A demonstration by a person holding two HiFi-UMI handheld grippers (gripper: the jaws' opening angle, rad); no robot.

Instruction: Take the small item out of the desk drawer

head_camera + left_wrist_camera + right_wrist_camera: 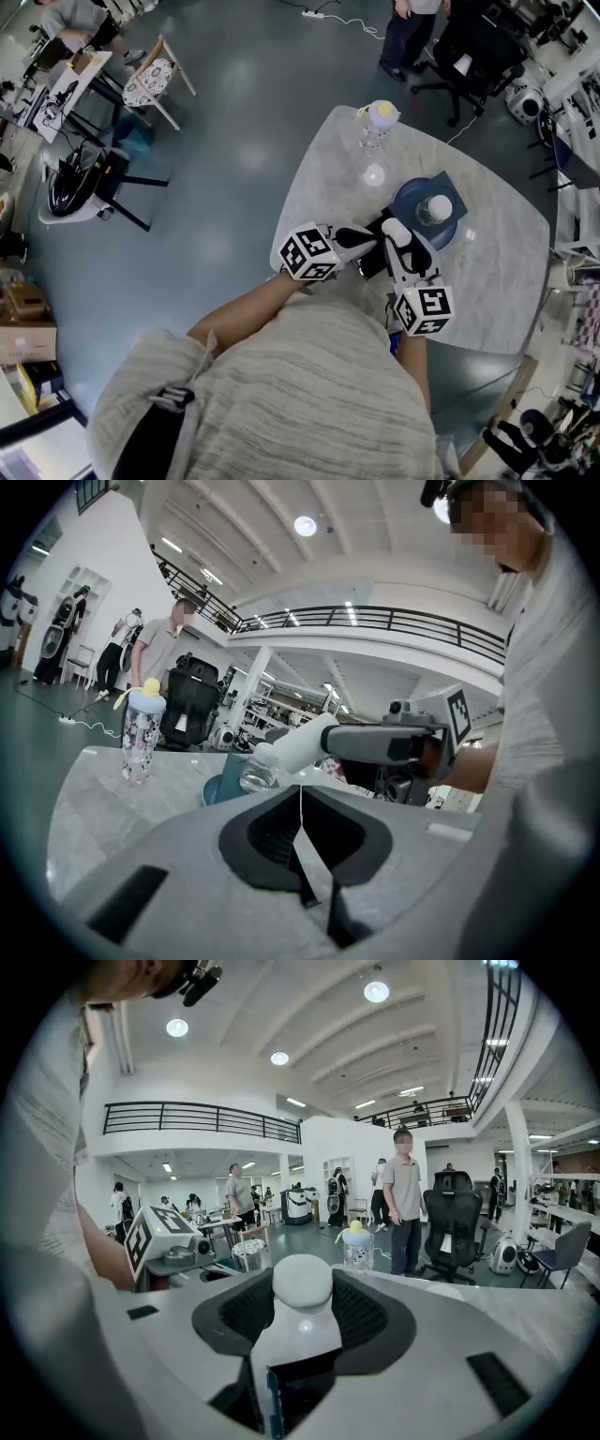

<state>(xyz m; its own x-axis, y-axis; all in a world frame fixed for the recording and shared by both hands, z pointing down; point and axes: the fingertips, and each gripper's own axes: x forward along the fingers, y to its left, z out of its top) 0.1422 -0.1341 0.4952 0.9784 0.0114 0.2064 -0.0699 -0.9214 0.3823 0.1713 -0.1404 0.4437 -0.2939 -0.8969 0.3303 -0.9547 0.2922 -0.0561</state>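
Head view, upper left of the frame: a light wooden chair with a patterned seat cushion [150,82] stands on the grey-blue polished floor [234,150].

Centre of the frame: the person's left forearm [246,314] leads to the left gripper [367,239]. This gripper points toward the right of the frame, over the near edge of the pale marble table with rounded corners [487,272]. Its own view shows the claw pressed together, the two faces meeting along a thin line with nothing between them.

Top centre, at the table's far edge: a clear patterned drinking bottle with a yellow top [379,123] stands upright, well apart from both grippers.

Right of centre: the right gripper [395,229] points up the frame, close beside the left gripper. Its white tip is just beside the left rim of a dark blue round plate [405,197]; contact cannot be confirmed. Its own view shows the white claw closed into one rounded form, with no gap and nothing seen held. A small clear glass jar with a pale top [434,209] stands upright on the plate.

Upper right of the frame: a black office chair [469,47] stands on the floor beside a standing person [410,33].

The desk drawer and the small item cannot be located in any view
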